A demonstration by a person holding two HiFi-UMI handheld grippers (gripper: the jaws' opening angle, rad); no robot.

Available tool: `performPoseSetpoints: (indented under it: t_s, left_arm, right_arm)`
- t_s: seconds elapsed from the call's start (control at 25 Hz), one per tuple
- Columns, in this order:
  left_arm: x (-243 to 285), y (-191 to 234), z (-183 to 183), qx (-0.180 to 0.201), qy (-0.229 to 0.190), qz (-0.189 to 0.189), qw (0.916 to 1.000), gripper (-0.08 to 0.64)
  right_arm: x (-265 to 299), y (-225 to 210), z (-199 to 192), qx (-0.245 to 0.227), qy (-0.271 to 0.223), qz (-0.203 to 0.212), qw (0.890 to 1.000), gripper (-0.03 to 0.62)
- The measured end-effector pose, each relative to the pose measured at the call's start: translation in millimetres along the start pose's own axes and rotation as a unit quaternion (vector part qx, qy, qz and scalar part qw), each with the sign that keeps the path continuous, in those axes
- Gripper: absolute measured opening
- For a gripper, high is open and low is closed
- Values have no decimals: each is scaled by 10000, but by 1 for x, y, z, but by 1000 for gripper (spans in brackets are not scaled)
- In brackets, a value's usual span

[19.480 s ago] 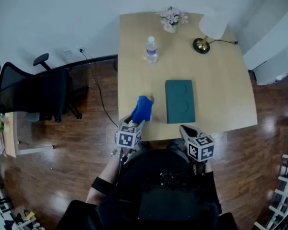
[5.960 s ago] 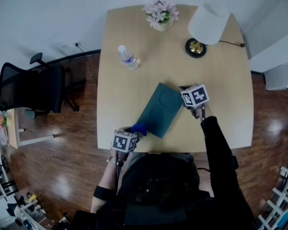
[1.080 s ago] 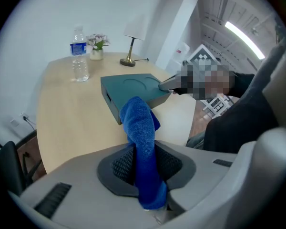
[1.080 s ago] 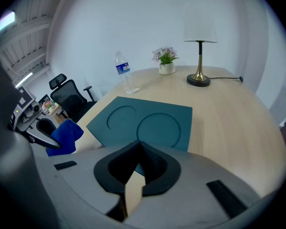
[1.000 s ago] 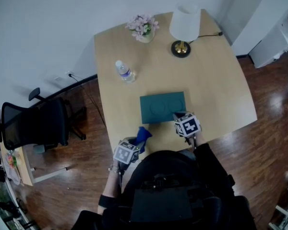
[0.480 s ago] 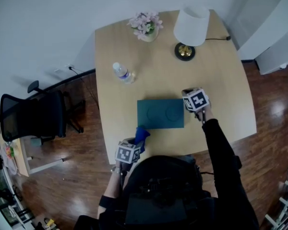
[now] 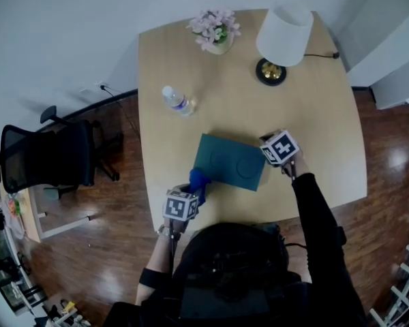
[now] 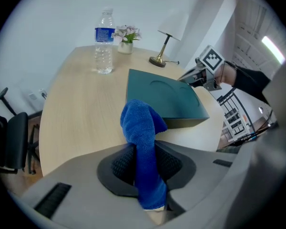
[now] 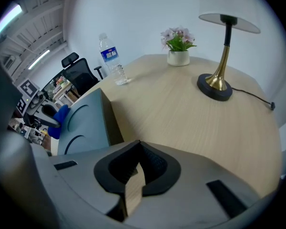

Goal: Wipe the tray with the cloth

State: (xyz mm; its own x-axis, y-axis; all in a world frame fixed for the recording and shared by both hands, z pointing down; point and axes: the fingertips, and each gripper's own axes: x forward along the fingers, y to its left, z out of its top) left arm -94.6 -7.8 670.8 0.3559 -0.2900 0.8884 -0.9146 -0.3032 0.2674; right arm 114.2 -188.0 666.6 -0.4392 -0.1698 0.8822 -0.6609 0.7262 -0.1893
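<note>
The dark teal tray point(image 7: 230, 162) lies askew on the wooden table point(image 7: 313, 114), with two round hollows in its top. My left gripper point(image 7: 192, 192) is at the tray's near left corner, shut on a blue cloth point(image 7: 198, 180). In the left gripper view the cloth point(image 8: 142, 128) stands up between the pads in front of the tray point(image 8: 164, 97). My right gripper point(image 7: 271, 152) is at the tray's right end. In its own view the right gripper point(image 9: 139, 149) has its jaws together with nothing in them, and the tray point(image 9: 83, 125) lies just to their left.
At the far side of the table stand a water bottle point(image 7: 177, 101), a pot of pink flowers point(image 7: 215, 29) and a brass lamp with a white shade point(image 7: 284, 36). Its cord runs off the right edge. A black office chair point(image 7: 48, 162) is on the floor to the left.
My right gripper went from the tray's near right corner to its right end, and the tray now lies turned on the table. My left gripper, still holding the cloth, came closer to the tray's corner.
</note>
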Motion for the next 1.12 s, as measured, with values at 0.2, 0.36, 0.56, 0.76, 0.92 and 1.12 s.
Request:
performPoseSetpoints:
  t_s: [0.2, 0.36, 0.56, 0.76, 0.92, 1.12]
  left_arm:
    - [10, 22, 41, 401, -145, 108, 9990, 94]
    - [18, 33, 69, 738, -210, 125, 9970, 94]
    - [17, 33, 68, 956, -184, 23, 9952, 94]
    - [9, 33, 58, 907, -358, -89, 9952, 94]
    - [-4, 43, 56, 913, -505, -9, 9945, 94]
    - [-2, 65, 70, 966, -509, 186, 9939, 95]
  right_arm:
    - [-14, 50, -34, 421, -143, -8, 9990, 6]
    - [-14, 99, -62, 800, -233, 82, 9965, 6]
    - [-11, 140, -88, 1049, -196, -44, 9943, 6]
    - [-14, 143, -90, 1101, -207, -408, 9929, 8]
    - [-32, 149, -54, 874, -777, -526, 9917, 7]
    - [-8, 175, -43, 52, -395, -503, 9979, 7]
